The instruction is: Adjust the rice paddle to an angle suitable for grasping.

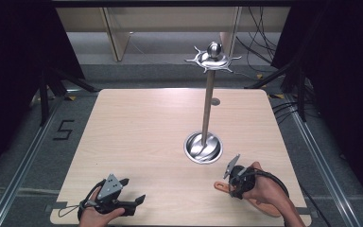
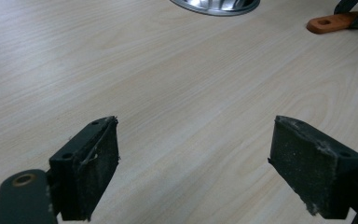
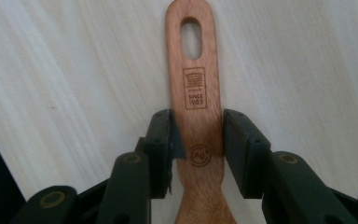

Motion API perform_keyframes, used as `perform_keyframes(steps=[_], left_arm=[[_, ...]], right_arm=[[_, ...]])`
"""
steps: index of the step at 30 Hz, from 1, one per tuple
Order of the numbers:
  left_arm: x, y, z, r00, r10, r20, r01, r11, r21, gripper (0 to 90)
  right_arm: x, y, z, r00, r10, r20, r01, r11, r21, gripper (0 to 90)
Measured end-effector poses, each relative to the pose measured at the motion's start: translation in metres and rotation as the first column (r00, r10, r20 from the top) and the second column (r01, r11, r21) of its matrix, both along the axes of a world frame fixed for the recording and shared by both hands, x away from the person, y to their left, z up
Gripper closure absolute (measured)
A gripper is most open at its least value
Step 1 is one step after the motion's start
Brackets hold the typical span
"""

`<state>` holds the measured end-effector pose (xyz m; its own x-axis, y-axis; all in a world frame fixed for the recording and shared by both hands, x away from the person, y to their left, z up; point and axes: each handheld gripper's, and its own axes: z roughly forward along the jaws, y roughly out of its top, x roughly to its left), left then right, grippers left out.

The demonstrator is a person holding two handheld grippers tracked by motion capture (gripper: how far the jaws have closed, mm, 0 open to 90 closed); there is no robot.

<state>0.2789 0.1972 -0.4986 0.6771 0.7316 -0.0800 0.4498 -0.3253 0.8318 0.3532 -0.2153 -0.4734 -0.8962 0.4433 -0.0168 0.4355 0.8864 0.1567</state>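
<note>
Black right gripper (image 3: 198, 140) clamps a flat wooden spatula (image 3: 196, 107) handle (slotted end) on pale woodgrain counter (image 1: 142, 137); left gripper (image 2: 193, 163) gapes wide.

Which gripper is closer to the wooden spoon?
Right. The right gripper is shut on the wooden spoon handle; the left gripper sits open, far across the table.

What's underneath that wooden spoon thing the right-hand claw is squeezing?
Bare pale table lies under the wooden utensil that the right gripper clamps by its handle. The person's hand covers its wider end.
</note>
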Motion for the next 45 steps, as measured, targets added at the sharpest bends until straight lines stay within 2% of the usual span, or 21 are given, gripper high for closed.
perform_keyframes(steps=[3,4,6,8,10,12,13,15,16,17,20,21,22,24,25,26,28,31,41,42,45], left_arm=[[-0.001,-0.001,0.000,0.9998,0.011,-0.014,-0.011,0.9999,-0.011,14.8],[0.000,0.000,0.000,1.0000,-0.001,0.002,0.001,1.0000,-0.004,14.8],[0.000,0.000,0.000,1.0000,-0.002,-0.001,0.002,1.0000,0.000,14.8],[0.000,0.000,0.000,1.0000,-0.001,-0.001,0.001,1.0000,-0.001,14.8],[-0.001,-0.002,-0.001,0.9998,0.013,-0.016,-0.013,0.9995,-0.028,14.8],[0.000,0.000,0.000,1.0000,-0.008,0.000,0.008,0.9999,0.008,14.8],[0.000,0.000,0.000,1.0000,-0.006,-0.002,0.006,1.0000,0.001,14.8],[0.000,0.000,0.000,1.0000,-0.008,-0.002,0.008,1.0000,-0.004,14.8],[0.000,0.000,0.000,1.0000,-0.008,-0.002,0.008,1.0000,-0.003,14.8],[-0.001,-0.001,0.000,0.9997,0.011,-0.020,-0.011,0.9997,-0.020,14.8],[0.000,0.000,0.000,1.0000,-0.003,0.002,0.003,0.9998,-0.019,14.8],[0.000,0.000,0.000,1.0000,-0.003,0.002,0.003,0.9998,-0.019,14.8],[0.000,0.000,0.000,1.0000,0.001,0.001,-0.001,0.9998,-0.021,14.8],[0.000,0.000,0.000,1.0000,0.007,-0.004,-0.007,0.9998,-0.021,14.8],[0.002,0.003,0.001,0.9997,-0.017,0.015,0.017,0.9996,0.023,14.8],[0.000,-0.001,0.000,1.0000,0.003,-0.002,-0.004,0.9997,-0.024,14.8],[-0.001,-0.001,0.000,0.9999,0.009,-0.005,-0.009,0.9995,-0.031,14.9],[0.000,0.001,0.000,1.0000,0.000,0.002,0.000,0.9999,-0.011,14.9],[0.000,0.001,0.001,1.0000,0.001,0.004,-0.001,0.9999,-0.014,15.0],[0.000,0.001,0.001,1.0000,0.002,0.003,-0.001,0.9999,-0.014,15.1],[0.000,0.001,0.001,1.0000,0.002,0.003,-0.001,0.9999,-0.014,15.1]], right_arm=[[0.004,-0.001,-0.001,0.9999,0.013,-0.005,-0.013,0.9999,0.003,65.9],[0.004,0.000,0.000,0.9995,-0.023,-0.020,0.023,0.9997,-0.007,66.0],[0.005,-0.001,0.000,0.9993,-0.027,-0.024,0.027,0.9993,-0.026,66.0],[0.006,-0.002,0.000,0.9995,-0.008,-0.029,0.007,0.9994,-0.035,66.1],[0.006,-0.002,0.000,0.9993,-0.019,-0.031,0.018,0.9991,-0.039,66.0],[0.006,-0.002,0.000,0.9991,-0.023,-0.035,0.021,0.9988,-0.045,65.9],[0.006,-0.002,0.001,0.9981,-0.048,-0.039,0.045,0.9976,-0.052,65.9],[0.008,-0.002,0.000,0.9984,-0.036,-0.045,0.033,0.9979,-0.056,65.7],[0.008,-0.001,0.000,0.9971,-0.056,-0.051,0.053,0.9963,-0.068,65.7],[0.008,-0.001,0.000,0.9976,-0.046,-0.052,0.042,0.9969,-0.067,65.8],[0.010,0.000,-0.001,0.9987,-0.033,-0.040,0.030,0.9965,-0.078,66.0],[0.008,0.002,0.000,0.9970,-0.063,-0.045,0.059,0.9945,-0.087,66.1],[0.009,0.001,0.000,0.9982,-0.037,-0.047,0.033,0.9962,-0.081,66.3],[0.009,0.001,0.000,0.9975,-0.054,-0.045,0.051,0.9953,-0.083,66.4],[0.009,0.001,0.000,0.9977,-0.054,-0.042,0.051,0.9954,-0.081,66.5],[0.008,0.001,0.000,0.9976,-0.058,-0.039,0.055,0.9951,-0.082,66.6],[0.009,-0.001,0.000,0.9992,-0.020,-0.034,0.018,0.9981,-0.059,66.7],[0.007,-0.001,0.000,0.9993,-0.023,-0.028,0.022,0.9984,-0.052,66.8],[0.004,-0.011,0.010,0.9992,-0.040,-0.001,0.040,0.9992,0.001,67.0],[0.003,-0.013,0.013,0.9988,-0.040,0.029,0.040,0.9990,0.019,67.1],[0.002,-0.015,0.015,0.9984,-0.038,0.043,0.037,0.9988,0.032,67.1]])
